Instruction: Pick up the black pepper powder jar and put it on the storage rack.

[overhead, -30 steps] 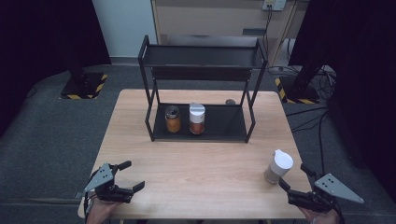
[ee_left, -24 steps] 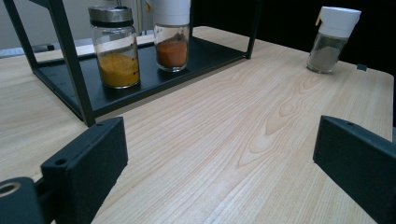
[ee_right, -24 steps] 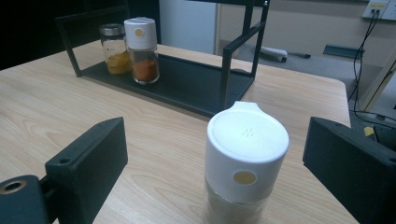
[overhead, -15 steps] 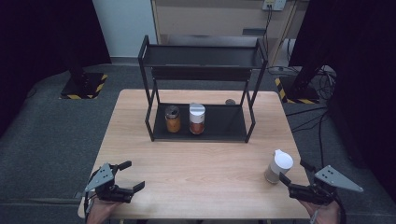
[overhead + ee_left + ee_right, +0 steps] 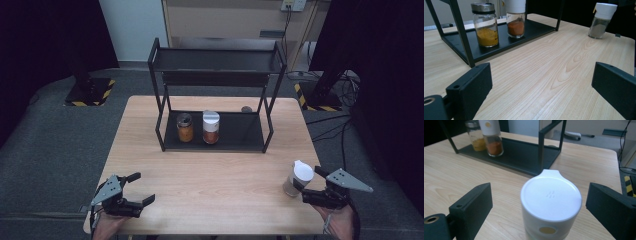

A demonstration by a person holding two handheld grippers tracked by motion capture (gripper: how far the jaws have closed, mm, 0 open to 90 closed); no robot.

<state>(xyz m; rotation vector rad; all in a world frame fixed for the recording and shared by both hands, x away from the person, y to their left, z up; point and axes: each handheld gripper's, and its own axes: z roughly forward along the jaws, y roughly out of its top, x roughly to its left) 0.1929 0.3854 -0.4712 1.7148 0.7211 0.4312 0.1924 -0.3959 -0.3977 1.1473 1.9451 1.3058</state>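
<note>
between the right claw's (image 5: 539,207) wide-spread jaws: white-capped jar (image 5: 551,207).

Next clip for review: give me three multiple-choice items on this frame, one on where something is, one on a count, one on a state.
1. Where does the white-capped shaker stand?
A. On the rack's top shelf
B. On the table by the right claw
C. Beside the left claw

2. How many jars stand on the black rack's bottom shelf?
A. Two
B. Three
C. None

3. How is the right claw set?
A. Shut on the shaker
B. Open, jaws either side of the shaker
C. Shut, off the table

Key: 1 B, the high view shows it on the wood in front of that claw. 2 A, the yellow spice jar and the red spice jar. 3 B, the right gripper view shows gaps between both jaws and the cap.
</note>
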